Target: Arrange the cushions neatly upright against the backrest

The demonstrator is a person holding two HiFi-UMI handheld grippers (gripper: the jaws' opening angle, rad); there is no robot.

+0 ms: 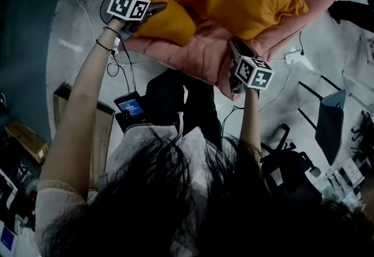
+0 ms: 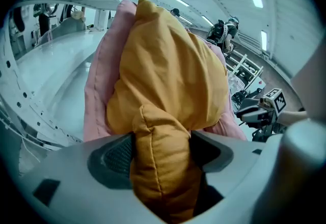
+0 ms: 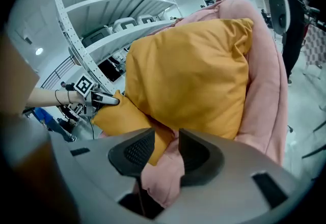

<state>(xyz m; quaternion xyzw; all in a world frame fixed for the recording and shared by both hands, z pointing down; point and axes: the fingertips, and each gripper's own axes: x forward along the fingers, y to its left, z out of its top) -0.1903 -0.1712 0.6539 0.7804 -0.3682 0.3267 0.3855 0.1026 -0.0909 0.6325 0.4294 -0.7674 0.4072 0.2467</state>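
**Left gripper view: orange cushion corner clamped, right gripper pinching the pink one**

The left gripper (image 2: 162,151) is squeezing a bunched corner of the orange cushion (image 2: 170,70) between its two pads, and the fabric is filling the whole gap and bulging above and below the jaws. In the right gripper view, the right gripper (image 3: 165,154) is holding its jaws narrowly apart on a fold of the pink cushion (image 3: 265,80). The fold is crumpling between the pads, and an edge of the orange cushion is pressing against the left pad.

The orange cushion is lying against the pink cushion, which is wrapping around it on both sides. Both are hanging in the air between the two grippers, in front of the person and over the pale floor (image 1: 82,34). From the head view, the left gripper is gripping at the cushions' left corner, and the right gripper is gripping the near edge of the pink one, well apart from it. Each gripper's marker cube (image 1: 128,6) is facing the camera.

The person's bare arms (image 1: 82,104) are reaching forward, with dark bands on the left wrist. A small device with a blue screen (image 1: 130,107) is sitting at the person's front. Cables (image 1: 120,66) are trailing across the floor, and a dark chair (image 1: 330,121) is standing at the right. White shelving (image 3: 102,19) is showing behind the cushions in the right gripper view.
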